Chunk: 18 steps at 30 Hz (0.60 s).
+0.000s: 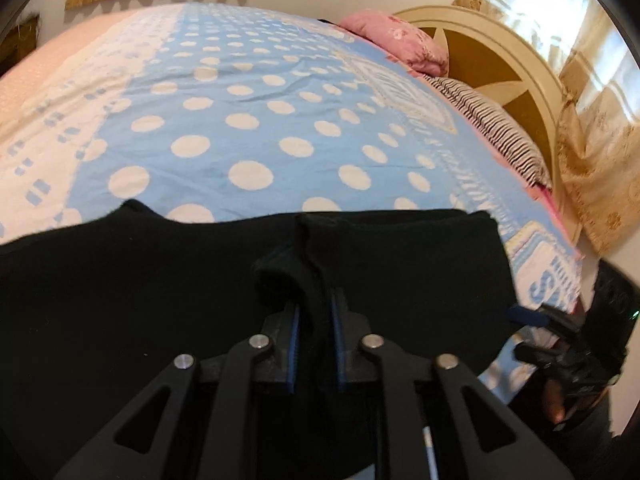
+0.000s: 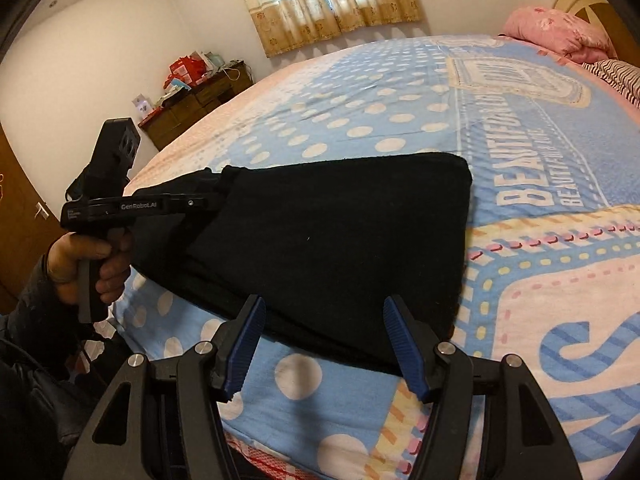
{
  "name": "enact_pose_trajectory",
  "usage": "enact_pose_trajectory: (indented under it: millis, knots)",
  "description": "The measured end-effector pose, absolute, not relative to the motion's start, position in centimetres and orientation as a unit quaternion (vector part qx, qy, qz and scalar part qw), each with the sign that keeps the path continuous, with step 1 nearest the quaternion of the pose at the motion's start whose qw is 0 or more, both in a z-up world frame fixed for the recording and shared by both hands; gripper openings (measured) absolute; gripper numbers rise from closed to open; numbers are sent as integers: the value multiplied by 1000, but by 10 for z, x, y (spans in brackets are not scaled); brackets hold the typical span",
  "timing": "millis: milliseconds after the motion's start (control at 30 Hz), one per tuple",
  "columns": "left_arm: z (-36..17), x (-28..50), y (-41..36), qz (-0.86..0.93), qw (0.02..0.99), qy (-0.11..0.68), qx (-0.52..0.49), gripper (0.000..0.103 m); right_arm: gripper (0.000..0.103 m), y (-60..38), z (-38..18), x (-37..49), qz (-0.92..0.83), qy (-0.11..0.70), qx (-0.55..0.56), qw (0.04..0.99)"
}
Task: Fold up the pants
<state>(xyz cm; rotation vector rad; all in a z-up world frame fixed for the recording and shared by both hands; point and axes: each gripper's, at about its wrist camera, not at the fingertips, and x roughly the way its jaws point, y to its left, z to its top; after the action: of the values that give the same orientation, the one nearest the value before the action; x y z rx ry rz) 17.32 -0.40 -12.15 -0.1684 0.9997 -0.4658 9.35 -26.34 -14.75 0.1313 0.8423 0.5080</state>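
On the bed [image 2: 520,240], our left gripper [image 1: 316,300] pinches the left edge of the folded black pants [image 2: 332,240]; our right gripper [image 2: 324,344] hovers spread at their near edge. We should release gently, keeping layers aligned.

Ahead of right gripper [image 2: 324,344]: folded pants [image 2: 332,240] lie flat just beyond its spread fingers.
Right of it: bare bedspread [image 2: 540,240].
Left of it: left gripper [image 2: 208,204], clamped on the pants' edge.
Far ahead: pillows [image 2: 560,32].
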Motion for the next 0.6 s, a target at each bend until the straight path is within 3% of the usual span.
enact_pose_trajectory:
  millis: [100, 167, 233, 600]
  knots:
    - [-117, 169, 4, -224, 844, 479, -89, 31, 63, -258, -129, 87, 237, 386, 51, 890]
    - [-111, 164, 15, -214, 852, 470, -88, 55, 64, -252, -111, 84, 246, 367, 38, 896]
    - [-104, 159, 32, -203, 862, 455, -92, 61, 64, -238, -102, 89, 261, 365, 22, 893]
    - [-86, 126, 164, 6, 921, 389, 0, 74, 64, -106, -127, 127, 356, 397, -68, 843]
